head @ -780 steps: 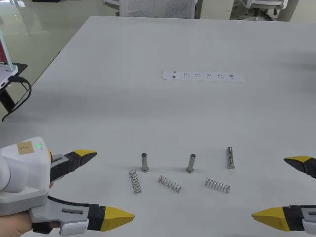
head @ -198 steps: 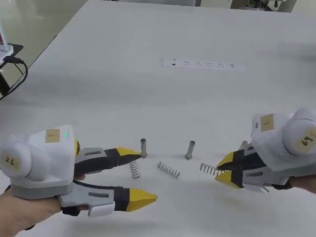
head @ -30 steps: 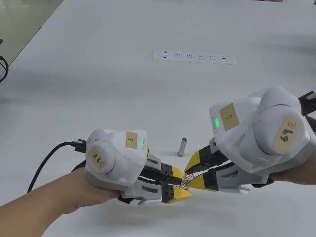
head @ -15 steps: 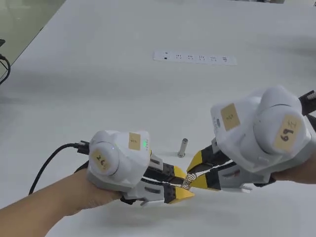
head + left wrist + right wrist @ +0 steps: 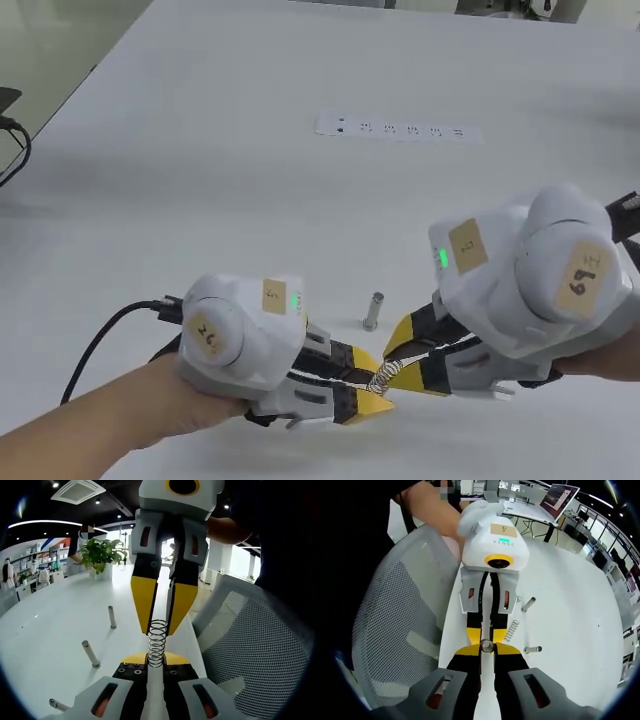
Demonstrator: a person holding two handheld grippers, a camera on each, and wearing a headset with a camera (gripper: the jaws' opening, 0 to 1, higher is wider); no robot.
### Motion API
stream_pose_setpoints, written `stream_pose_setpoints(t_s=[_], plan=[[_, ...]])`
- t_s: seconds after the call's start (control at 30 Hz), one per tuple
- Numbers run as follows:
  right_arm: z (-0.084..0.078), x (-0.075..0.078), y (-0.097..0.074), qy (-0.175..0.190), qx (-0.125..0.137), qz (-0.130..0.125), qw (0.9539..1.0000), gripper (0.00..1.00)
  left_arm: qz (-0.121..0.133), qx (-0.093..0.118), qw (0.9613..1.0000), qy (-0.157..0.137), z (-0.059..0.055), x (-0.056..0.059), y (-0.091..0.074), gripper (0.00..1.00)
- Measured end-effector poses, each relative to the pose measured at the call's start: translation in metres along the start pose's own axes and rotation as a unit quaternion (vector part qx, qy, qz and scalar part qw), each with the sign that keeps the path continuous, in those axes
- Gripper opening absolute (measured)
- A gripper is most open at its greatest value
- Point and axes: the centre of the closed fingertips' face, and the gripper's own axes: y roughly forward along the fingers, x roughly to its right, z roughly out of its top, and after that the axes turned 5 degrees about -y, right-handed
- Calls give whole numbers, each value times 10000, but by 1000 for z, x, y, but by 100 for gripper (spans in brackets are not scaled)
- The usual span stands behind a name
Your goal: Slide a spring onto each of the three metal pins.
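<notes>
Almost closed, the yellow-tipped left gripper [image 5: 155, 661] and right gripper [image 5: 487, 651] pinch both ends of a small coiled steel spring [image 5: 157, 639], probably to steady it for threading.

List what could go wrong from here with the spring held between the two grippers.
1. The spring is pinched only at its ends, by the left gripper and the right gripper, above the table. An uneven squeeze could flick it loose, perhaps over the near edge toward the mesh chair.
2. Pushing the fingers together could buckle it.
3. The upright pin stands just beyond the grippers; a swing might topple it.
</notes>
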Motion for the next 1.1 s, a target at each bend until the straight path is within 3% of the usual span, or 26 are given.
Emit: stream_pose_setpoints(t_s=[0.2,0.47,0.77,1.1], plan=[[-1,0,1,-73,-76,4,9999,5,35,-99,9999,36,-4,-1,-1,5],[-8,-1,5,-222,-293,-24,9993,5,117,-23,9999,11,-4,-4,-4,9],[-12,0,6,-200,-338,-81,9992,5,332,158,9992,-150,-4,-11,-24,12],[-15,2,5,-158,-333,-103,9993,5,539,271,9977,-317,-7,-18,-42,25]])
